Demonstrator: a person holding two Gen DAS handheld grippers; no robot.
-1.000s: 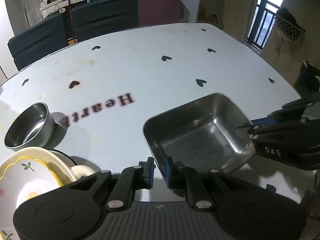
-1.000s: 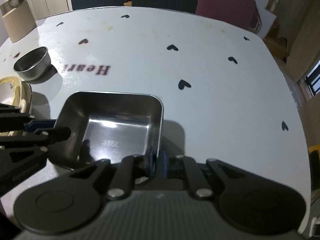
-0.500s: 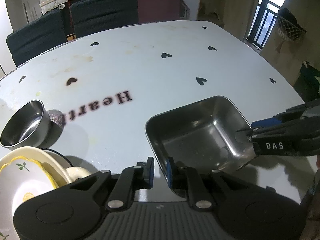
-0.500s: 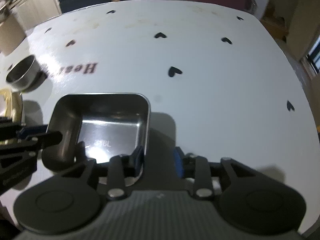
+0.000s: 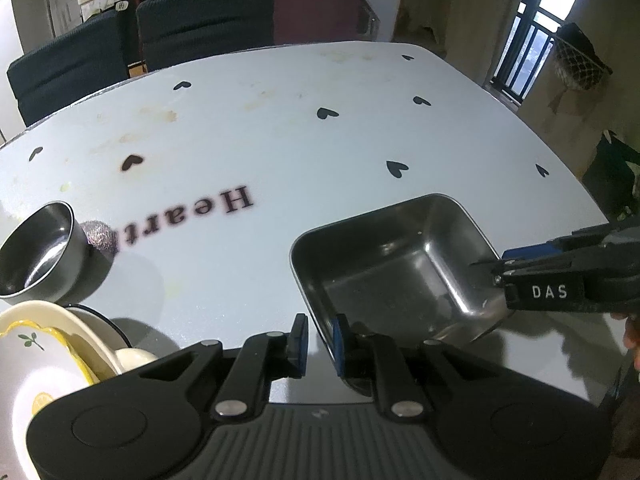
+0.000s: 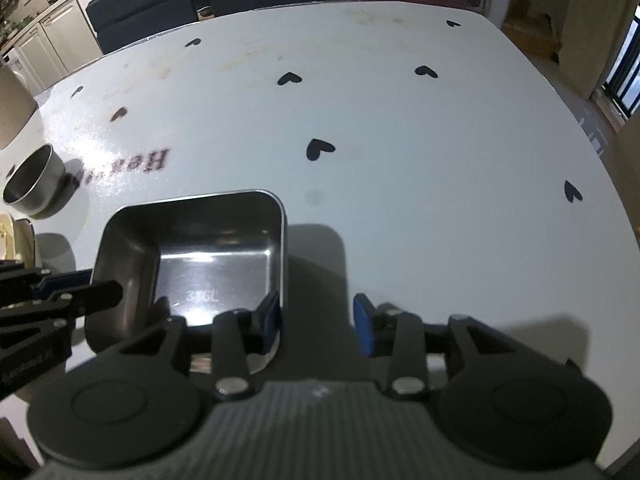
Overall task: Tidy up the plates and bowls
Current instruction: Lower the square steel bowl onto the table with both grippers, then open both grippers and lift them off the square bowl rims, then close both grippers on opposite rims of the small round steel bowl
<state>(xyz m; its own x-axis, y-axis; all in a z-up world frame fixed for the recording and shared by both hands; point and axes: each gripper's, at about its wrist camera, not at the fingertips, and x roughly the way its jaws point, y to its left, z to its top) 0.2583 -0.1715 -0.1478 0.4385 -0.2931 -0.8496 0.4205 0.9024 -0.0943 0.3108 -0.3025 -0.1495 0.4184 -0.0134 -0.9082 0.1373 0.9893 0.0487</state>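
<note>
A square steel tray (image 5: pixel 396 268) sits near the front of the white heart-print table (image 5: pixel 280 140); it also shows in the right wrist view (image 6: pixel 200 256). My left gripper (image 5: pixel 318 338) is shut on the tray's near-left rim. My right gripper (image 6: pixel 316 320) is open, its left pad still inside the tray's right wall and its right pad outside. A round steel bowl (image 5: pixel 40 256) stands at the left, also in the right wrist view (image 6: pixel 34 184). Stacked cream plates and bowls (image 5: pixel 44 364) lie at the lower left.
Dark chairs (image 5: pixel 160 44) line the table's far edge. The right gripper's body (image 5: pixel 560 276) reaches in from the right in the left wrist view. The left gripper's fingers (image 6: pixel 60 296) show at the tray's left side in the right wrist view.
My right gripper has opened and let go of the tray's right rim. My left gripper keeps its hold on the tray. Both views have shifted slightly.
</note>
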